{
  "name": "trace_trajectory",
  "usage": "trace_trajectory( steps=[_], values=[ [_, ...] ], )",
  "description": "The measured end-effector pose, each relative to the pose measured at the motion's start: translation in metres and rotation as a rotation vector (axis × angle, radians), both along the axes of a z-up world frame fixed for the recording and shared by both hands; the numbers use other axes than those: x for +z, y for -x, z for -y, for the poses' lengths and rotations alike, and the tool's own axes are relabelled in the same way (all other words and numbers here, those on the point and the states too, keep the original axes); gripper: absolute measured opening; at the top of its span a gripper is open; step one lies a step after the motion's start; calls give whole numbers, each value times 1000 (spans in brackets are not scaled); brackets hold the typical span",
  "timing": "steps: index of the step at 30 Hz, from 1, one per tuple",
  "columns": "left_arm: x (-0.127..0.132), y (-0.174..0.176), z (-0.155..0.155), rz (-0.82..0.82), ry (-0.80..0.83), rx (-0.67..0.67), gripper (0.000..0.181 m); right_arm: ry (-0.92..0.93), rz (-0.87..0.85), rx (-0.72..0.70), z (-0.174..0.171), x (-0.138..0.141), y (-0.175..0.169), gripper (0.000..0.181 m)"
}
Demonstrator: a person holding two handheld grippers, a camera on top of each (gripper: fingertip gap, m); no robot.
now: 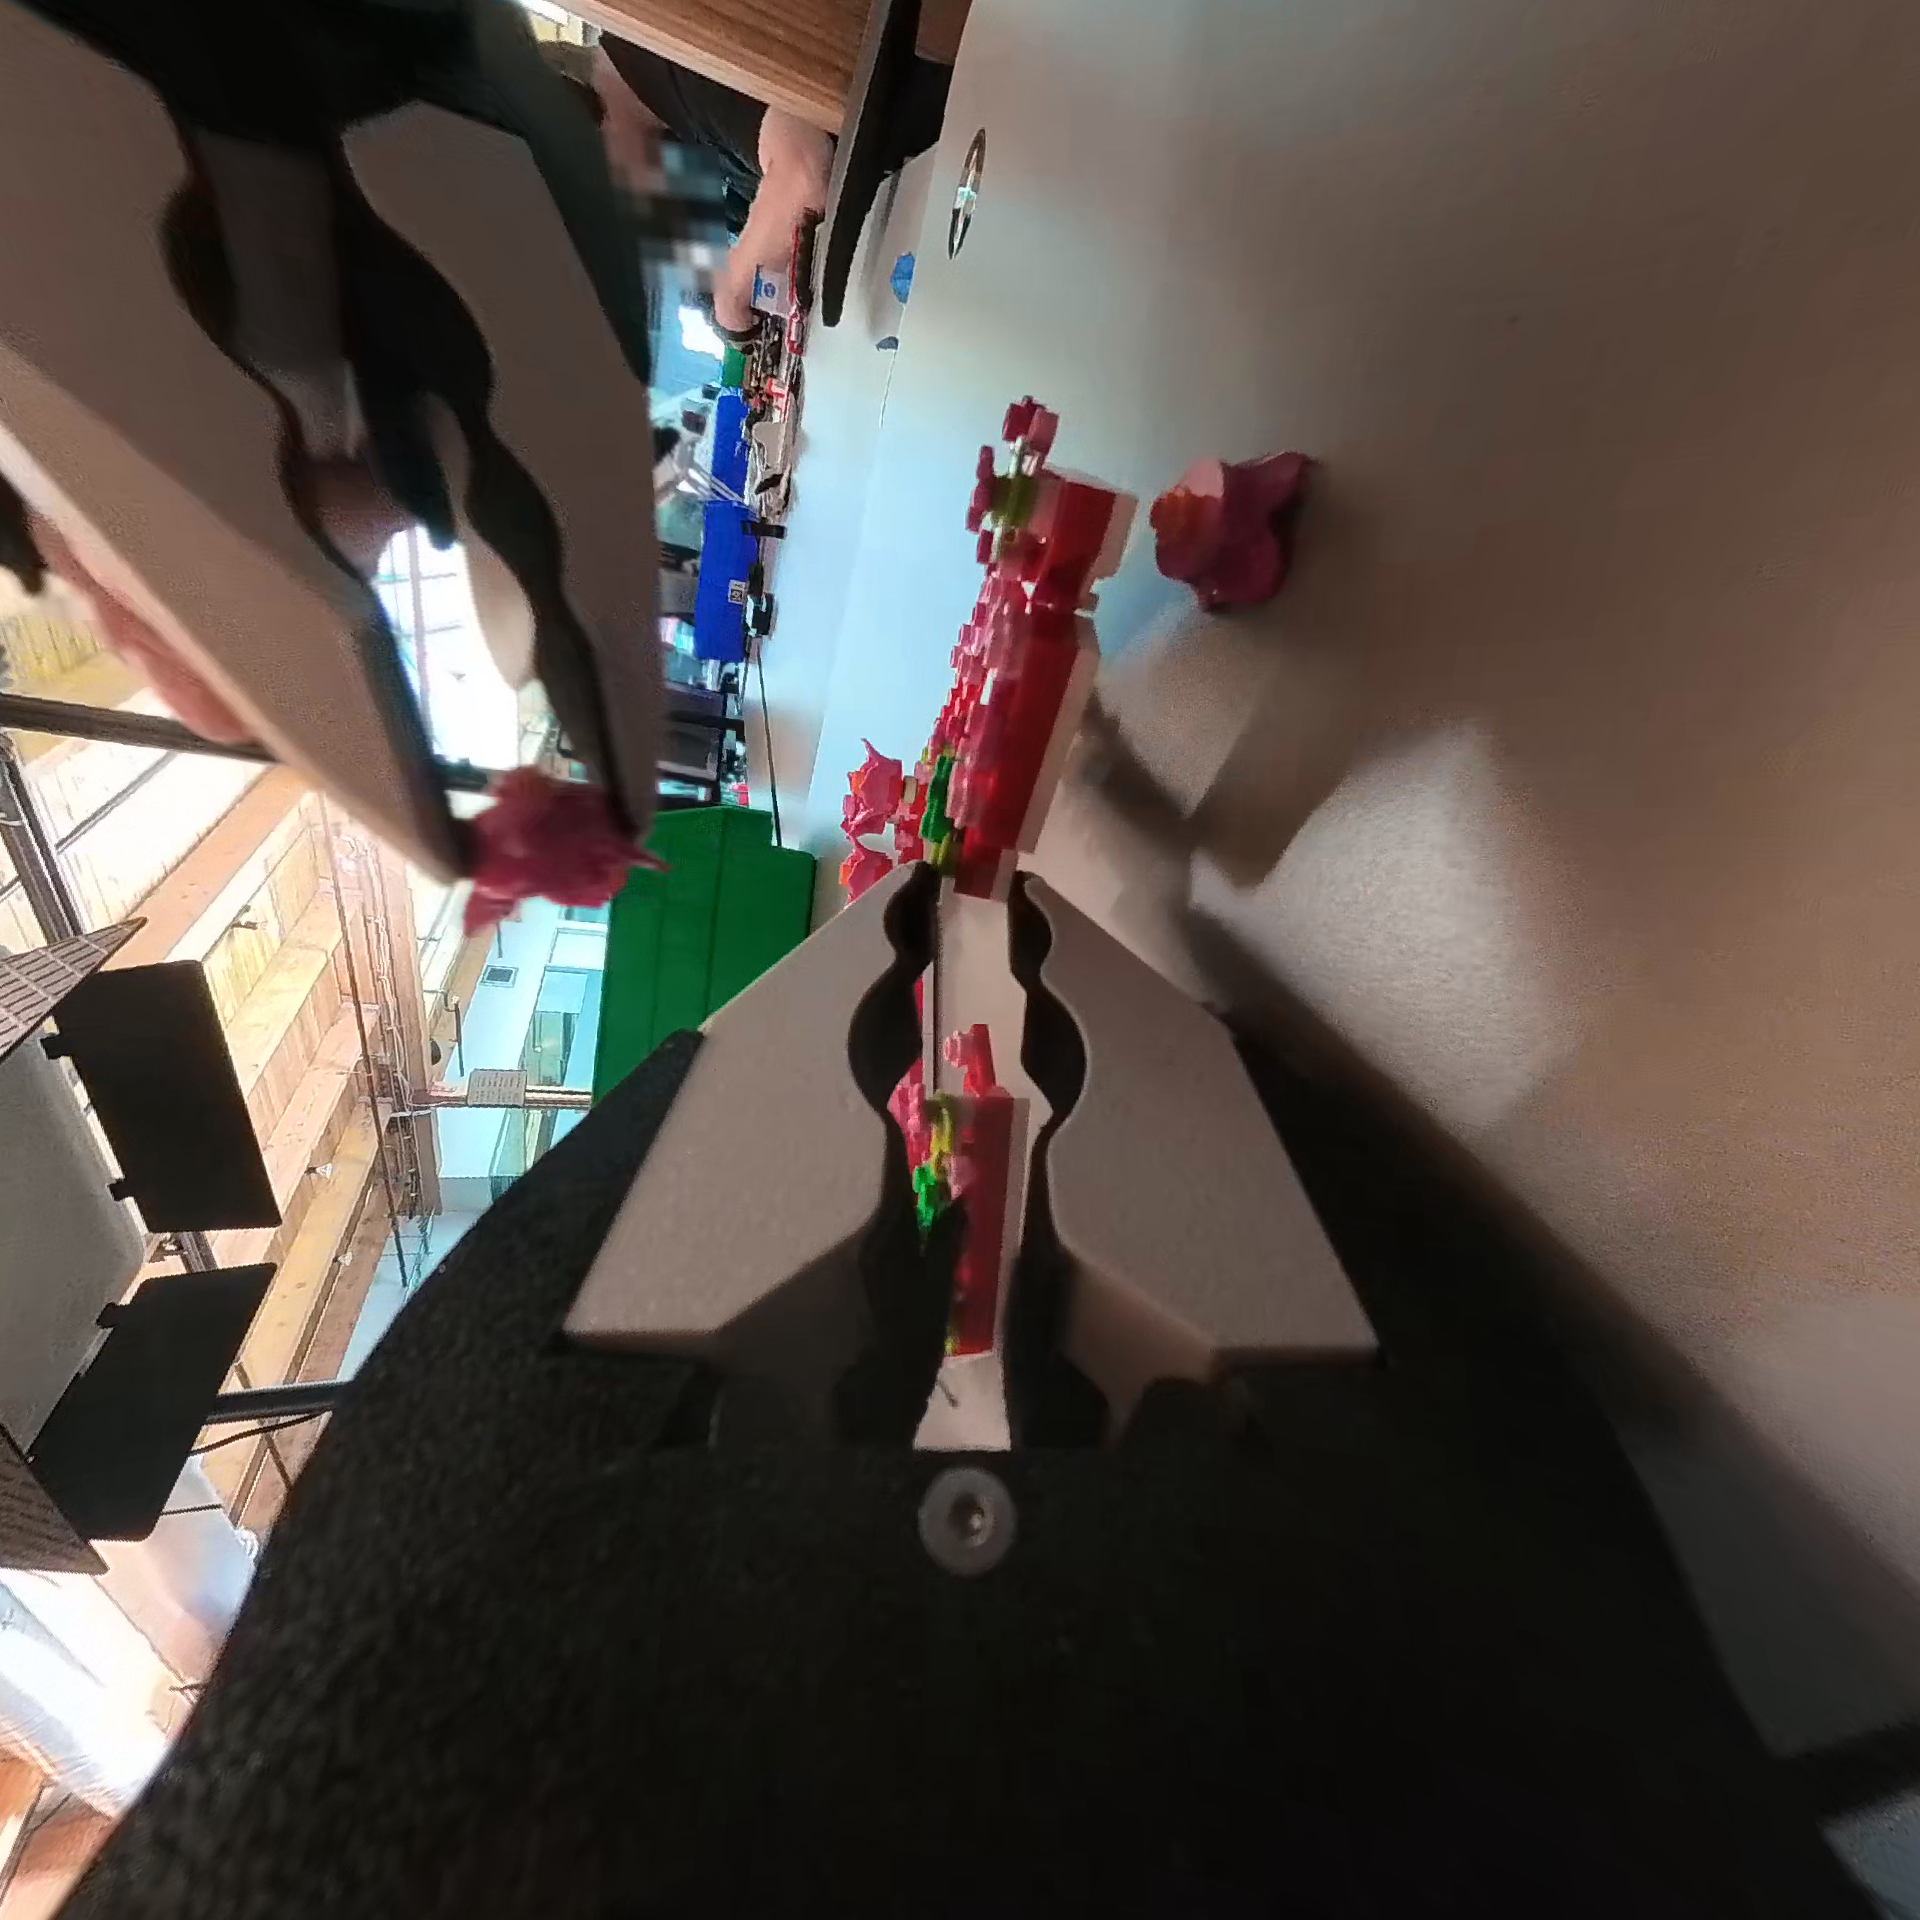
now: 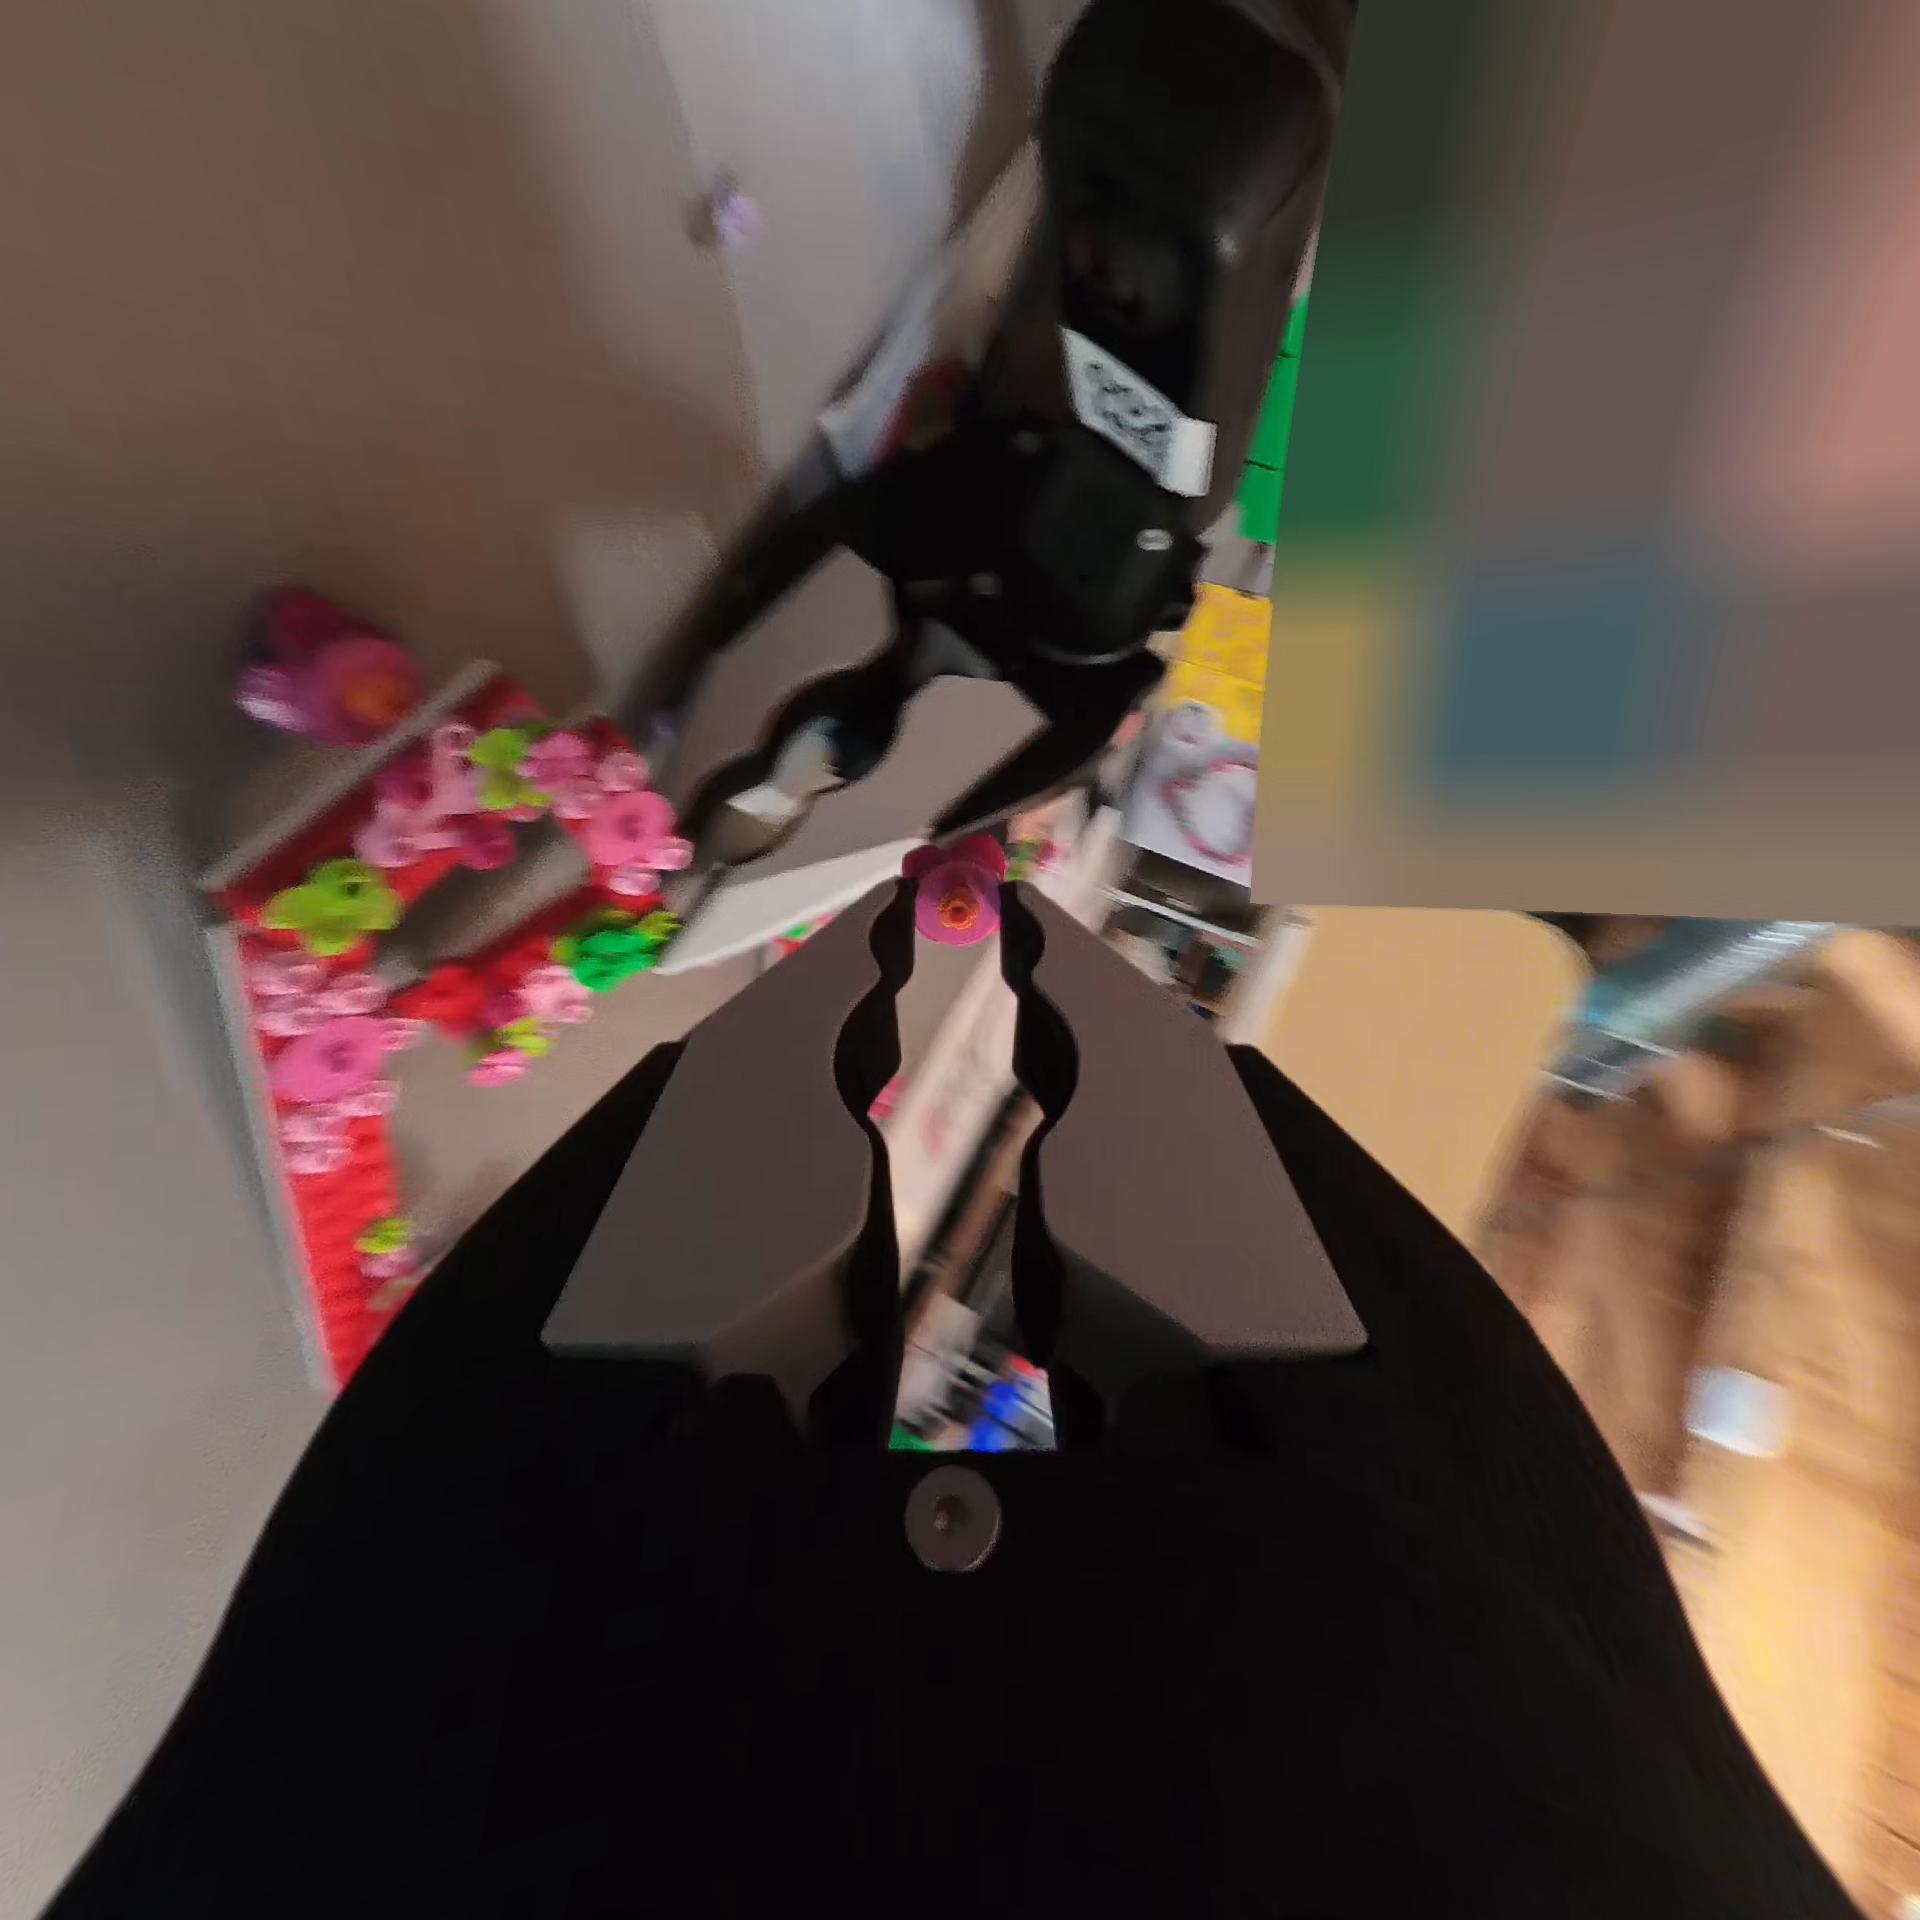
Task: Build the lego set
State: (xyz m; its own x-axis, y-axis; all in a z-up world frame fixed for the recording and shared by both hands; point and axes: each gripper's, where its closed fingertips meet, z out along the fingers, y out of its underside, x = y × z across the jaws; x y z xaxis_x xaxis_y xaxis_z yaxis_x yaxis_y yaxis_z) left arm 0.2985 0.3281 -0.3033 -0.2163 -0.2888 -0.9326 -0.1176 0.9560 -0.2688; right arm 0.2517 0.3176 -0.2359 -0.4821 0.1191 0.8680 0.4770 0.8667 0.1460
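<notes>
The lego model [image 1: 1023, 665] is a red and white frame with pink and green flowers; it also shows in the right wrist view [image 2: 436, 914]. My left gripper [image 1: 971, 883] is shut on the model's white edge and holds it on edge against the pale table [image 1: 1558, 416]. My right gripper [image 2: 951, 894] is shut on a magenta flower piece [image 2: 954, 899] and holds it in the air, apart from the model. It also shows in the left wrist view [image 1: 551, 831] at upper left. A second magenta flower [image 1: 1236, 530] lies loose on the table beside the model.
Green [image 1: 707, 914] and blue [image 1: 727, 582] bins stand beyond the table edge. A person's hand [image 1: 769, 218] rests at the far end of the table. A black chair back [image 1: 873, 156] stands there too. The right wrist view is motion-blurred.
</notes>
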Motion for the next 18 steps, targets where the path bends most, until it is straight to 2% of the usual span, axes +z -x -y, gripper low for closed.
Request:
trace_trajectory(
  steps=[7, 18],
  values=[
    [2, -1, 0, 8, 6, 4, 11, -180, -13, 25, 15, 14, 6, 14],
    [2, -1, 0, 12, -5, 4, 11, -220, -46, 35, 22, 24, 11, 14]
  ],
)
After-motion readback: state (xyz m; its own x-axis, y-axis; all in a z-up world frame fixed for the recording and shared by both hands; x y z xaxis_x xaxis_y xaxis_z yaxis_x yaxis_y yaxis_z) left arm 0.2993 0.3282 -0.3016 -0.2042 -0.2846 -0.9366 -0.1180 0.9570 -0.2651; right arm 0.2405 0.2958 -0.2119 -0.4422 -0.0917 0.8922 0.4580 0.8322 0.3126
